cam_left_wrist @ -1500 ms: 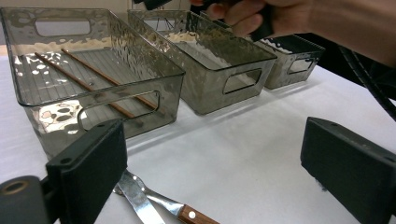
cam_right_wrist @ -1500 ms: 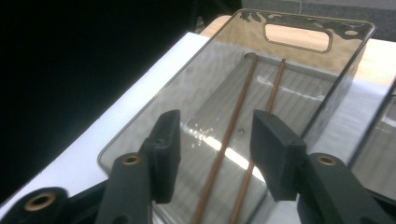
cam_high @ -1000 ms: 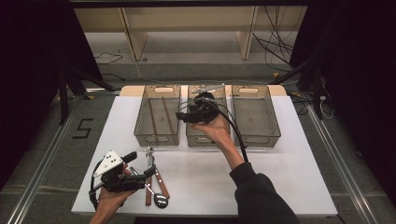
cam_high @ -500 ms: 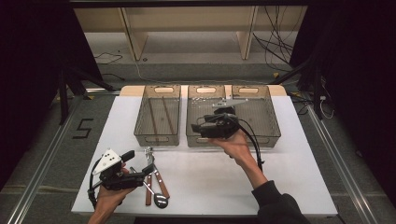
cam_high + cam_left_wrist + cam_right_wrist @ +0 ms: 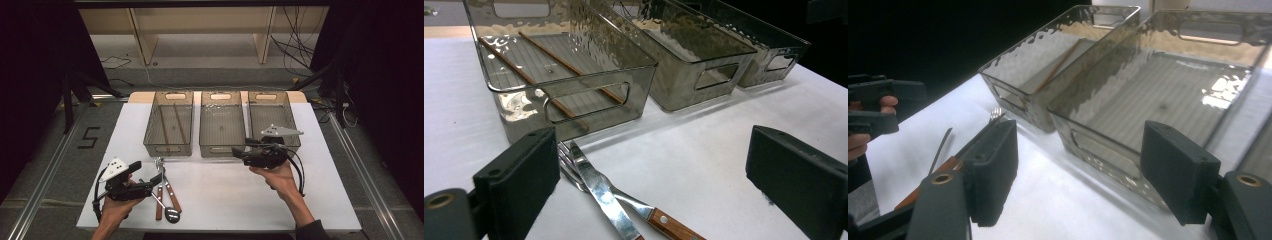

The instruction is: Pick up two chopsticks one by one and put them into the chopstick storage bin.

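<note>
Just in front of the left bin (image 5: 169,125) lies the cutlery (image 5: 167,192), stiff, light, slippery steel I would grip by its wooden handles, my left gripper (image 5: 152,181) and right gripper (image 5: 236,153) both gaping empty.

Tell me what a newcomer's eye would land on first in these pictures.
Three smoky clear plastic bins sit side by side at the far edge of the white table; the left one holds two thin brown wooden chopsticks. Near the front left lies a small pile of steel cutlery with wooden handles, just beside the open black left gripper. The black right gripper, open and empty, is held in front of the middle and right bins.
</note>
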A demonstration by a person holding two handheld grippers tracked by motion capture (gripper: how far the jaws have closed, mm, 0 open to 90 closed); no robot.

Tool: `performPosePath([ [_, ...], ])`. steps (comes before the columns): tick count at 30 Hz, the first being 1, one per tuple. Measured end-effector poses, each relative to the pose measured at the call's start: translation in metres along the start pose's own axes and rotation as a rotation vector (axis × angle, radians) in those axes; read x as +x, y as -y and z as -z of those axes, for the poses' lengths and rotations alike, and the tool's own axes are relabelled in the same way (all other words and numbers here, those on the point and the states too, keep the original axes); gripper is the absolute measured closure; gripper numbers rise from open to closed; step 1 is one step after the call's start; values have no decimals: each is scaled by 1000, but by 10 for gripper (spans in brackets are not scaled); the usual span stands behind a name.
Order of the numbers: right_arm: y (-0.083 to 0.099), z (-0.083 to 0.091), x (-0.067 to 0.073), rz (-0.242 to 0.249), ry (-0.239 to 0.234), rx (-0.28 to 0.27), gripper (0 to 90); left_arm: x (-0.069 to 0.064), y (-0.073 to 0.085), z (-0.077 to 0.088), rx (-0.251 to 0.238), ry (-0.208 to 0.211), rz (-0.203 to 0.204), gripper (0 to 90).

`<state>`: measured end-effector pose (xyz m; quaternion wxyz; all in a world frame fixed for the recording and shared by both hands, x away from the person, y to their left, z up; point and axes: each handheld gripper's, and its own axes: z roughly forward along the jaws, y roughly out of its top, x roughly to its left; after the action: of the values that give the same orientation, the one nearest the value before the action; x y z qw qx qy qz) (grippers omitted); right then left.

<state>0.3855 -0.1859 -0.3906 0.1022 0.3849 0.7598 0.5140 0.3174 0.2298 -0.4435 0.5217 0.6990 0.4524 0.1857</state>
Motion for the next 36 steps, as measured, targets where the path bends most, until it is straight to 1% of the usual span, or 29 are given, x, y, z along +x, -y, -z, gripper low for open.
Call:
performPosePath([
  [1,3,3,-1,-5,2,0,322,0,0,0,-5,0,8,63],
  [4,10,10,-2,-8,10,-13,321,1,-1,1,2,-5,1,63],
  [11,26,24,-4,-20,19,-34,317,3,-1,0,3,-8,8,63],
  [14,32,29,-5,-20,28,-39,317,3,-2,-1,8,-9,1,63],
  [15,35,31,-5,-20,30,-40,316,3,-2,-1,16,-8,-9,63],
  [18,41,35,-5,-20,42,-37,314,2,-2,-2,21,-11,-18,63],
  [22,49,42,-6,-29,47,-50,313,4,-1,0,26,-10,-11,63],
  [25,55,47,-7,-33,62,-61,311,4,-1,1,24,-6,-11,63],
  [29,63,53,-7,-48,67,-75,311,4,-1,0,29,0,-12,63],
  [31,67,56,-6,-41,79,-72,310,4,-1,0,32,3,-14,63],
  [36,75,59,-3,-34,83,-74,303,3,0,-1,40,9,-16,63],
])
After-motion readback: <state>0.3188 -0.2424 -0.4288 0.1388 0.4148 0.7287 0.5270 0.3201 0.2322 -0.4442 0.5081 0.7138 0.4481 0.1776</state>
